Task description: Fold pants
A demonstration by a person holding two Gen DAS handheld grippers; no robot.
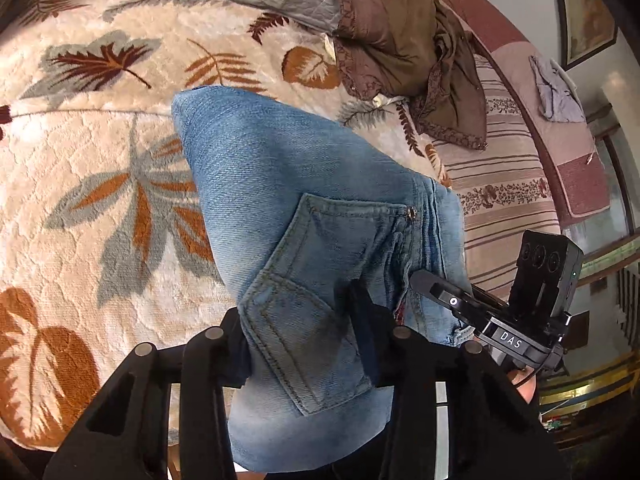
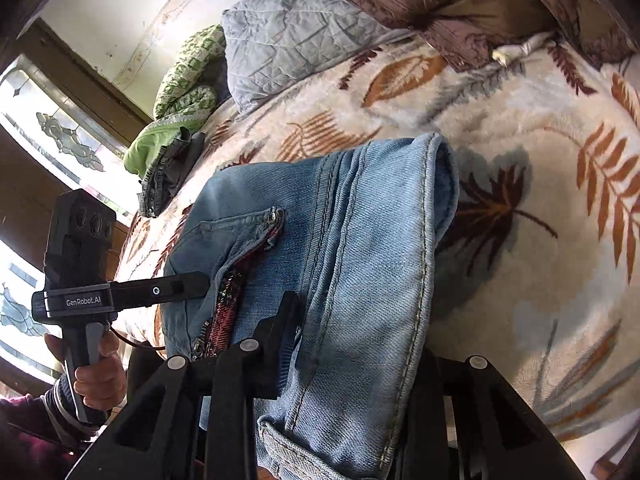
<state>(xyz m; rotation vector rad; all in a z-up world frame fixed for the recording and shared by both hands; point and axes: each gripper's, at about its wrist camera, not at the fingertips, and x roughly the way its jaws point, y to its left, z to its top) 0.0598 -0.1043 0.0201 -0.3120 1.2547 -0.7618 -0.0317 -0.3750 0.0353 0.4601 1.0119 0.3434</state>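
- The left gripper was clamped on the jeans: denim filled the gap between its two black fingers, at the back pocket in the left wrist view.
- The right gripper was likewise closed on the jeans, its fingers pinching a thick bundle of seamed denim near the waistband; the left finger pressed against the fabric while the other was mostly hidden behind the cloth.
- Each gripper showed in the other's camera, just beside the jeans: the right one at the waist edge, the left one touching the denim near the open fly with its dark red lining.
- The folded jeans were draped forward from both grippers, over the leaf-patterned blanket on the bed.
- Farther off lay a brown garment and a grey quilted pillow, with green cloth near the bed's far edge.
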